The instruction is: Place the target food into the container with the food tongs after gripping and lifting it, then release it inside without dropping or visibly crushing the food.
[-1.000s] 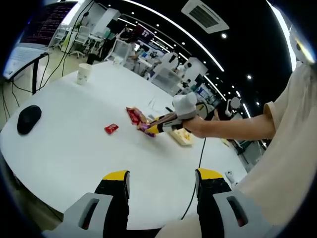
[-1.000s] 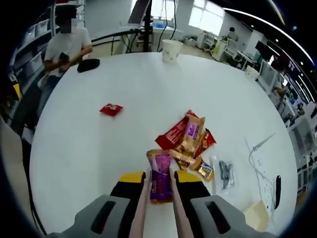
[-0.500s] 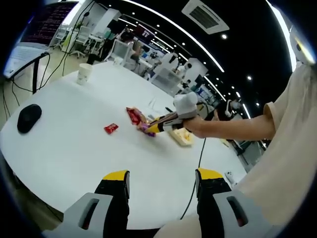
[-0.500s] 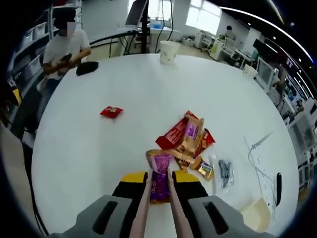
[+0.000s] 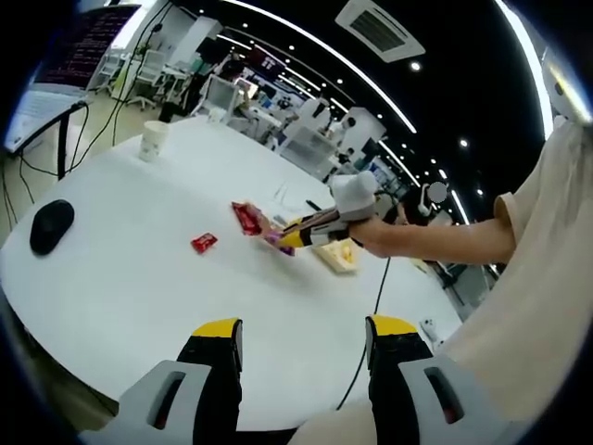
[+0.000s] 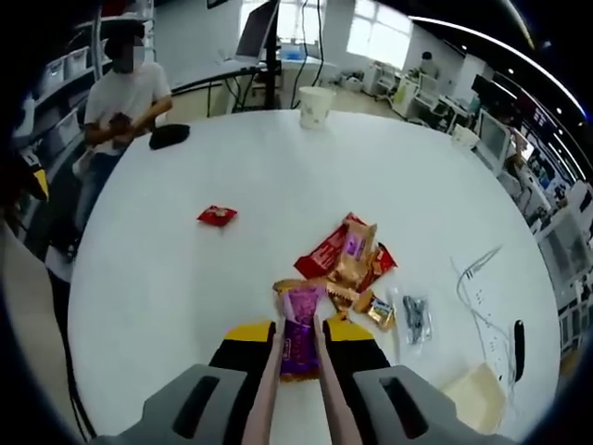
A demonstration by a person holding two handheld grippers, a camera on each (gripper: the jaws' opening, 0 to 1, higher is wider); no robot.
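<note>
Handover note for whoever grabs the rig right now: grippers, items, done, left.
Right gripper: shut on the tongs, which pinch the purple snack packet above the white table.
Left gripper: open, holding nothing, near the table edge.
Snack pile mid-table; lone red packet apart from it; container near the table edge.
Done: packet gripped.
Left: carry it to the container, release gently inside.

Snack pile (image 6: 350,264) mid-table (image 6: 185,278) — lone packet (image 6: 216,216) to its left, cup (image 6: 316,106) at far edge.
</note>
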